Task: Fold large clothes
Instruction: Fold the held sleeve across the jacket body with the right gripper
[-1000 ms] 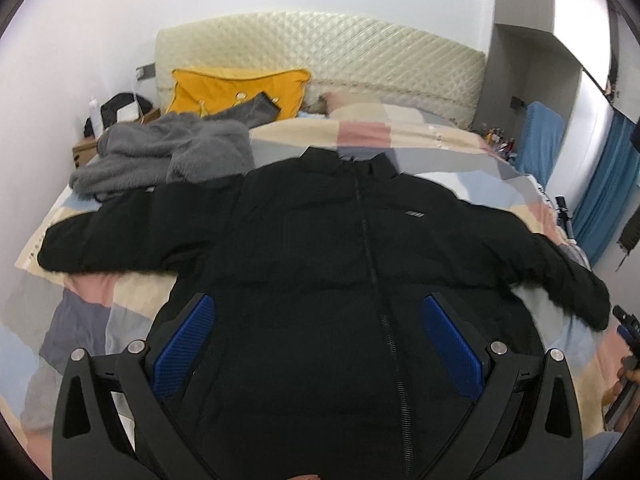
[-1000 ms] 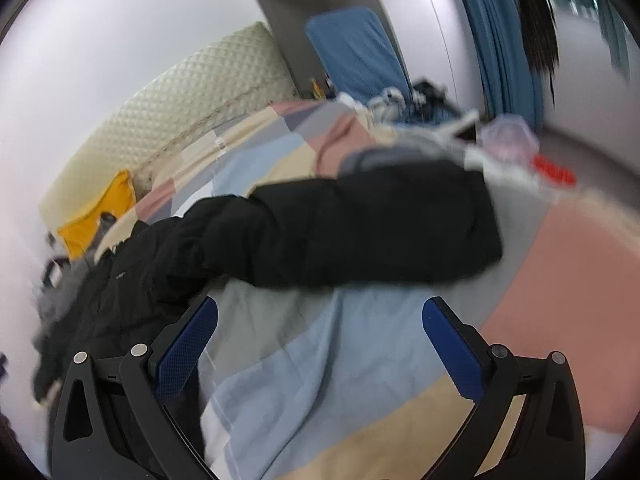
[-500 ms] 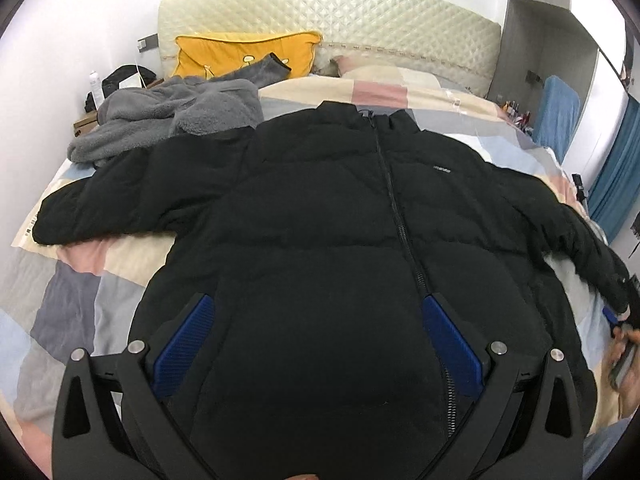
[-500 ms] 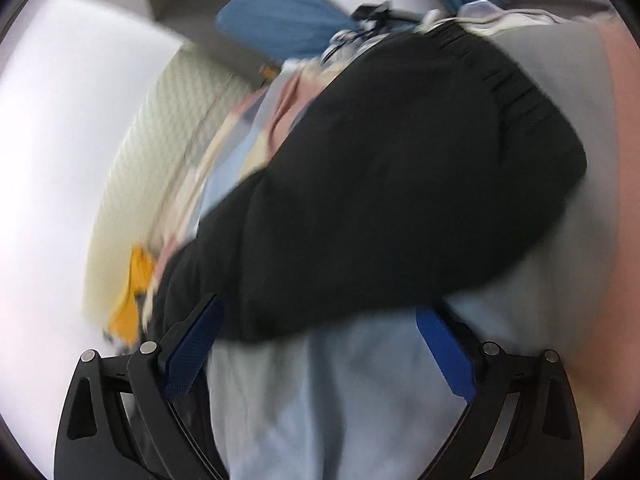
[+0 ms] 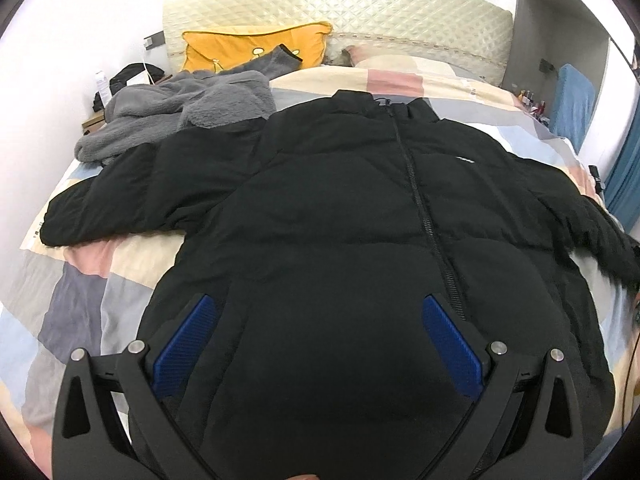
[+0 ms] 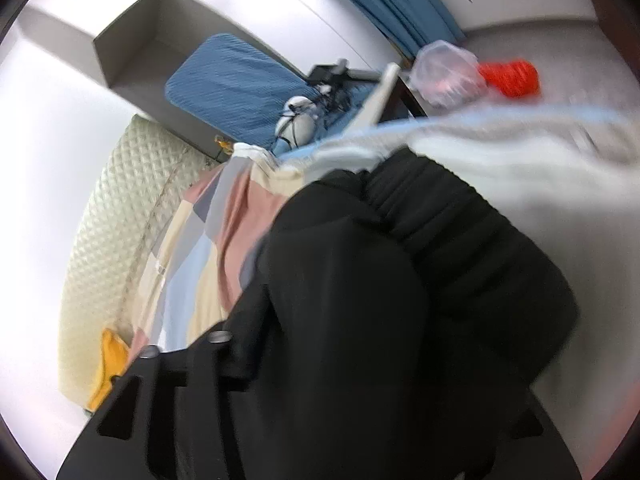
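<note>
A black puffer jacket [image 5: 340, 220] lies front up and zipped on the patchwork bed cover [image 5: 72, 292], sleeves spread left and right. My left gripper [image 5: 318, 344] is open and empty, just above the jacket's lower body. In the right wrist view the jacket's right sleeve [image 6: 400, 300] with its ribbed cuff [image 6: 460, 216] fills the frame and covers my right gripper's fingertips. Only the left finger base [image 6: 192, 372] shows, so the grip cannot be made out.
A grey fleece garment [image 5: 180, 116] is heaped at the bed's far left, beside a yellow pillow [image 5: 248, 44] at the quilted headboard [image 5: 360, 16]. A blue cushion [image 6: 236, 84], a plastic bag [image 6: 444, 68] and a red object [image 6: 512, 76] sit past the bed's right edge.
The left gripper has moved forward and lower over the jacket. The right gripper has swung in onto the right sleeve, which now covers its fingers.
</note>
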The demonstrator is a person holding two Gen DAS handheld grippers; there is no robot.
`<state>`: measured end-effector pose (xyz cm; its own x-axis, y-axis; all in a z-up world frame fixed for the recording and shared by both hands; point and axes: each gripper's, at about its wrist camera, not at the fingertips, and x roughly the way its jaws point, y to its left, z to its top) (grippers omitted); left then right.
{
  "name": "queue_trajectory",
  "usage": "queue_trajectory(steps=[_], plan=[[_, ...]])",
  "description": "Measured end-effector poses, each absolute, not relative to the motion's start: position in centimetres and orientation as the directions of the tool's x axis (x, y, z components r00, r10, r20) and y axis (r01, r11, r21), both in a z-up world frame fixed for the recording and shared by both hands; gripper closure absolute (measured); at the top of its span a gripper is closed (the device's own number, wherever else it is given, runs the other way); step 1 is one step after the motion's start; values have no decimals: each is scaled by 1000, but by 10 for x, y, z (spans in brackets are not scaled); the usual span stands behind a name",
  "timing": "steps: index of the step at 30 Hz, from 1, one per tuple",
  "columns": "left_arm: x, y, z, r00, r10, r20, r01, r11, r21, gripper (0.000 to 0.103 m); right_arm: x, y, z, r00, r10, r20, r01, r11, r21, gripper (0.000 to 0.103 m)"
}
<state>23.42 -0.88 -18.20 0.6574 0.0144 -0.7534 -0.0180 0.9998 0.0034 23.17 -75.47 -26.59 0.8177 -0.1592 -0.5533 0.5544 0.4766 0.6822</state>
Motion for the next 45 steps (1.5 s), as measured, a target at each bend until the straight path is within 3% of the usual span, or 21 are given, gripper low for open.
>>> queue_trajectory(steps=[2, 6, 12, 17, 23, 30, 34, 38, 45], plan=[[237, -9, -184, 656, 25, -755, -23, 1000, 13, 0, 243, -759, -254, 810, -182, -557, 561, 519, 645, 85], [242, -9, -190, 645, 45, -763, -29, 999, 34, 0, 245, -764, -233, 821, -251, -514, 560, 530, 637, 93], [244, 2, -189, 642, 17, -767, -33, 999, -5, 0, 260, -765, -191, 812, -299, -501, 567, 608, 556, 94], [238, 11, -181, 660, 26, -751, -43, 999, -4, 0, 272, -742, -123, 844, -300, -444, 513, 695, 504, 94], [226, 20, -173, 673, 17, -740, -36, 999, -10, 0, 275, -666, -9, 916, -228, -331, 363, 823, 437, 94], [223, 30, -165, 685, -38, -728, -19, 997, -70, 0, 287, -540, 77, 958, -138, -253, 220, 918, 330, 93], [218, 37, -165, 683, -70, -727, -5, 995, -101, 0, 304, -459, 94, 967, -45, -252, 117, 953, 280, 93], [212, 42, -162, 692, -66, -719, -9, 995, -100, 0, 327, -366, 90, 957, 18, -288, 16, 993, 114, 93], [210, 77, -159, 695, -115, -710, -56, 975, -213, 0, 367, -207, 40, 901, 201, -384, -228, 973, -26, 91]])
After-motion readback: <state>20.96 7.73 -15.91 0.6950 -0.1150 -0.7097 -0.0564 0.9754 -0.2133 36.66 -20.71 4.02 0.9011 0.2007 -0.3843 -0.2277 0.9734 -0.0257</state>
